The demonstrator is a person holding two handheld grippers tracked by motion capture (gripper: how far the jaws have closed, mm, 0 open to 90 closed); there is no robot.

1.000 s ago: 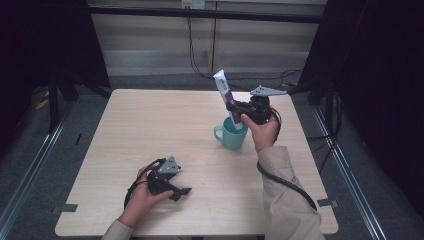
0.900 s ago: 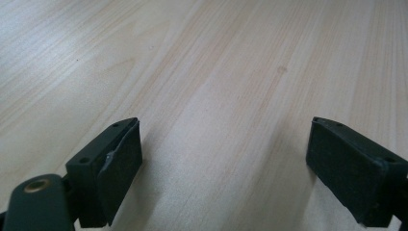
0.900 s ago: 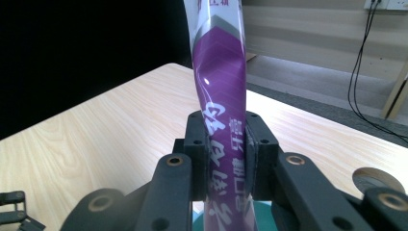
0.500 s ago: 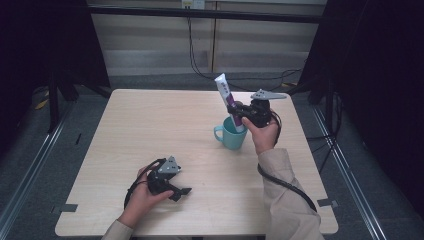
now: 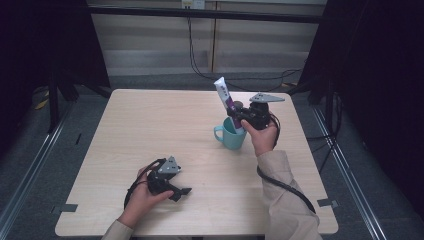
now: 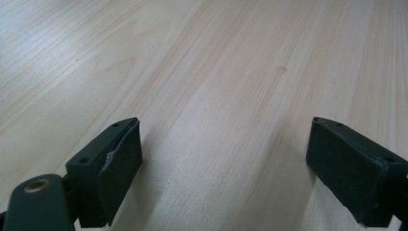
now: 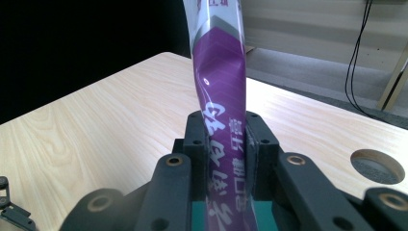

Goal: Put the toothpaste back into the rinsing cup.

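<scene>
Our left hand-held gripper (image 5: pixel 184 191) rests low on the desk (image 5: pixel 150 125) near its front edge, jaws wide apart over bare wood. To the right, the teal mug (image 5: pixel 231 135) stands right of the desk's centre. Our right hand-held gripper (image 5: pixel 238 114) is clamped on a purple-and-white tube (image 7: pixel 219 86), whose lower end dips into the mug while it leans left

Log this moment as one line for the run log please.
right gripper: shut on purple tube, lowering into teal mug | left gripper: open, idle on table
</scene>
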